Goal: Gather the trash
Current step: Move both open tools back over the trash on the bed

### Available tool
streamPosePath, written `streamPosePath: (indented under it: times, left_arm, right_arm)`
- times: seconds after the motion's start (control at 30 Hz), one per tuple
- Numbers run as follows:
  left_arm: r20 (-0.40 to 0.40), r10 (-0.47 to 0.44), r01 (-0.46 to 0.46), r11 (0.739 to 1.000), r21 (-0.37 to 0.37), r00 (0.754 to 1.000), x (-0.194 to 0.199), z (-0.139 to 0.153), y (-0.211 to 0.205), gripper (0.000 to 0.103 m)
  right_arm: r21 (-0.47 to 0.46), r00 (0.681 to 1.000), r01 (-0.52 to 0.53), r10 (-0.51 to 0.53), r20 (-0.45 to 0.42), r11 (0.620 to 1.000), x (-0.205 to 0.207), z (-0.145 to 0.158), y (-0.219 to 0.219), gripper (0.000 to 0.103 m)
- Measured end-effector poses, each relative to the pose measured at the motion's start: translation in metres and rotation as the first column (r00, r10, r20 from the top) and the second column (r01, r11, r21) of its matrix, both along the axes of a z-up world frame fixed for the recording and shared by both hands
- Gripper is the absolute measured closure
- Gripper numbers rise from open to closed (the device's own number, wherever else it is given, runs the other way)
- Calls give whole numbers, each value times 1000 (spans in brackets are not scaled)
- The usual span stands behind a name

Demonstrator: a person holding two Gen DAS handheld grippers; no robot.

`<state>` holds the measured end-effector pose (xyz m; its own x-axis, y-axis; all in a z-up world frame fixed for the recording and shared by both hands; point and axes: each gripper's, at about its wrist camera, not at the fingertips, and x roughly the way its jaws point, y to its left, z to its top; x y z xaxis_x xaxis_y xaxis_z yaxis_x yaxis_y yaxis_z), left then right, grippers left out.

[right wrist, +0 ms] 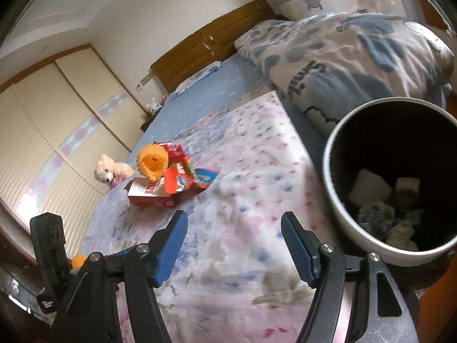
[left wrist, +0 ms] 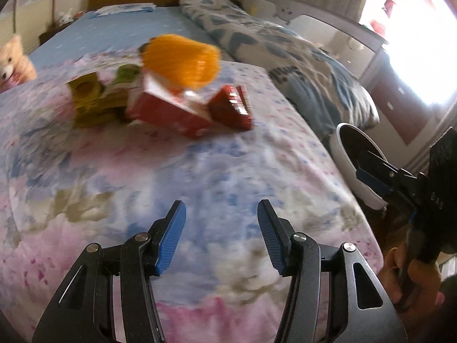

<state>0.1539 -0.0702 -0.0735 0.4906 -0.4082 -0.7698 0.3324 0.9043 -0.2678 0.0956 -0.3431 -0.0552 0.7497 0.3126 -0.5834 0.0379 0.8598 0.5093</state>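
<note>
A pile of trash lies on the floral bedspread: an orange ribbed cup (left wrist: pixel 182 60) (right wrist: pixel 151 162), a red carton (left wrist: pixel 168 108) (right wrist: pixel 150 195), a red wrapper (left wrist: pixel 232 107) (right wrist: pixel 182 180) and a yellow-green box (left wrist: pixel 91 100). My left gripper (left wrist: pixel 221 235) is open and empty, low over the bedspread, short of the pile. My right gripper (right wrist: pixel 234 245) is open and empty over the bed's near edge. A white bin (right wrist: pixel 340 217) (left wrist: pixel 342 148) with crumpled paper inside stands just right of it.
A folded blue-and-white quilt (right wrist: pixel 342 57) lies along the bed's right side. A teddy bear (right wrist: pixel 107 171) (left wrist: pixel 12 60) sits at the left edge. A wooden headboard (right wrist: pixel 211 45), wardrobe doors (right wrist: pixel 42 131) and a bright window (left wrist: pixel 414 37) surround the bed.
</note>
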Motion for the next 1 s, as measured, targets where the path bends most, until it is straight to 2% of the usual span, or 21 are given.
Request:
streamPosePath:
  times: [0.43,0.5,0.7,0.97,1.0]
  left_arm:
    - [-14,100,-100,994,-49,995,38,6,40,50]
    - [-10,106,-106,992,-61,994,46,11,42,44]
    - [14,111,-109,990,-93,994,73,25,44,37]
    - [-25,81,-83,990,-115,996,108,13,44,37]
    - [-32,78,-81,990,-113,996,110,10,44,40]
  right_arm:
    - [29,995,-93,93,-27,995,43,-15,36,35]
    - [29,994,-101,102,-28,994,50,-16,39,35]
    - [41,992,-122,123,-23,992,71,-15,44,36]
    - [52,984,-173,175,-27,984,113,-20,56,47]
    - [55,984,-175,177,-34,983,119,-22,57,48]
